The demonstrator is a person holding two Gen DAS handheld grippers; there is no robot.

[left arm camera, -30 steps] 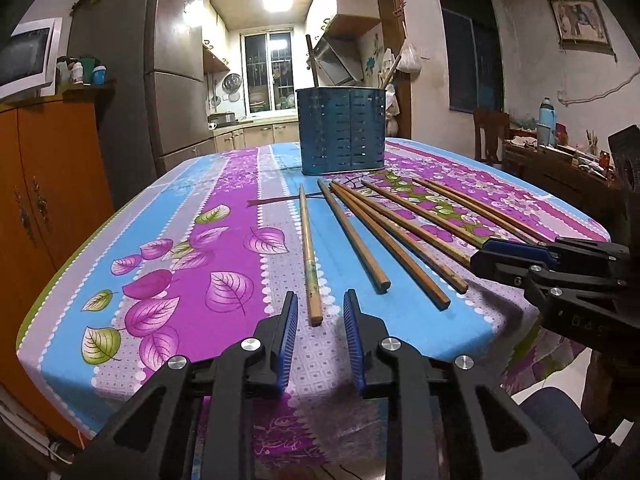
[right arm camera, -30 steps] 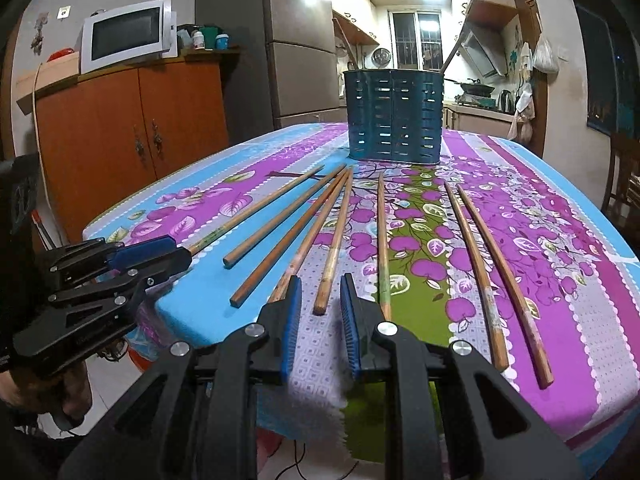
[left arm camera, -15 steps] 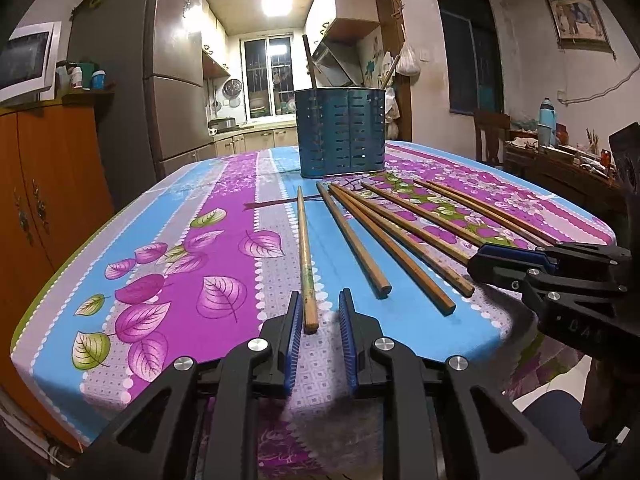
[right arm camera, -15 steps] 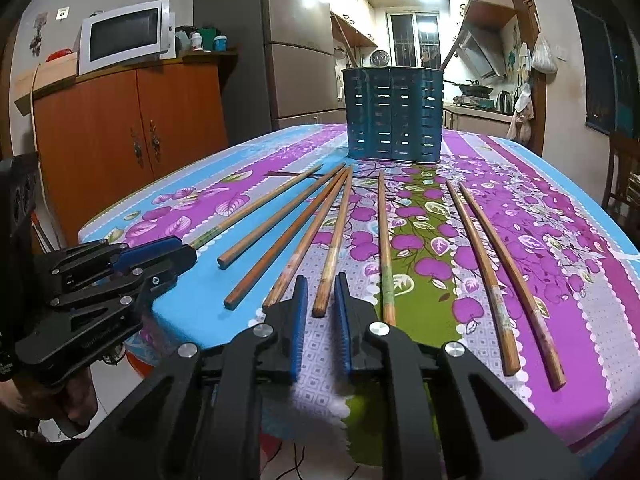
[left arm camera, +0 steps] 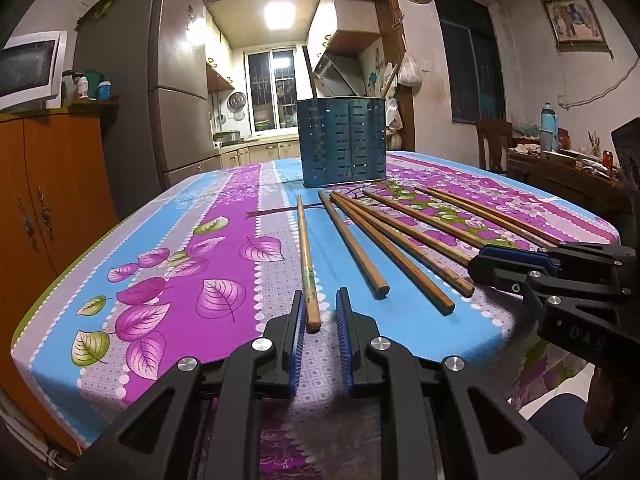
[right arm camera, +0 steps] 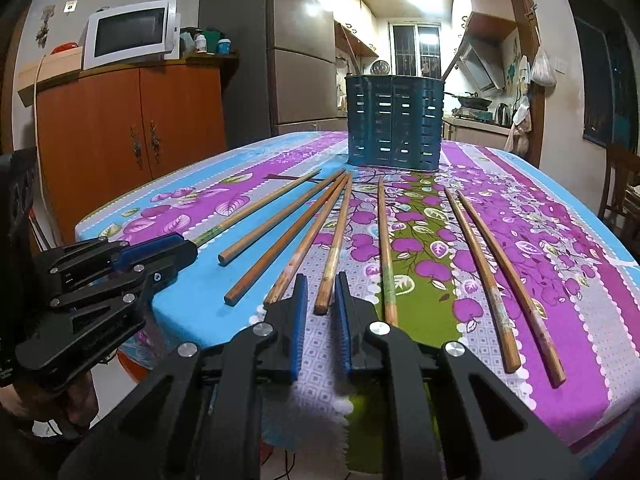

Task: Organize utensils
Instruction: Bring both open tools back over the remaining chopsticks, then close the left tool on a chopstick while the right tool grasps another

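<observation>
Both sets of tongs have narrowed over the last second, and each now has a chopstick's butt end between its pads; the left tongs [left arm camera: 318,316] have just been closing around the leftmost chopstick [left arm camera: 306,256], with a thin gap showing on each side, so the pads do not yet press; the right tongs [right arm camera: 322,300] bracket the fourth chopstick [right arm camera: 336,240] in the same narrow, untouching way, and their closing seems to have paused.

Seven chopsticks lie fanned on the bench [left arm camera: 180,264], thin tips toward the holder [left arm camera: 342,140] and thick ends toward the near edge; that probably explains the low, forward approach, since the butt ends lie just inside the edge where tongs can straddle them without scraping cloth. The holder stands upright at the far middle, a couple of sticks already leaning in it.

Room is tight at the near edge; the right tongs' left pad sits just beside the third chopstick [right arm camera: 304,248], so a squeeze may nudge it. The two tools sit near each other, so lifting together wants care. Beyond the fan, the cloth up to the holder is open, giving a free path once the sticks are raised.
</observation>
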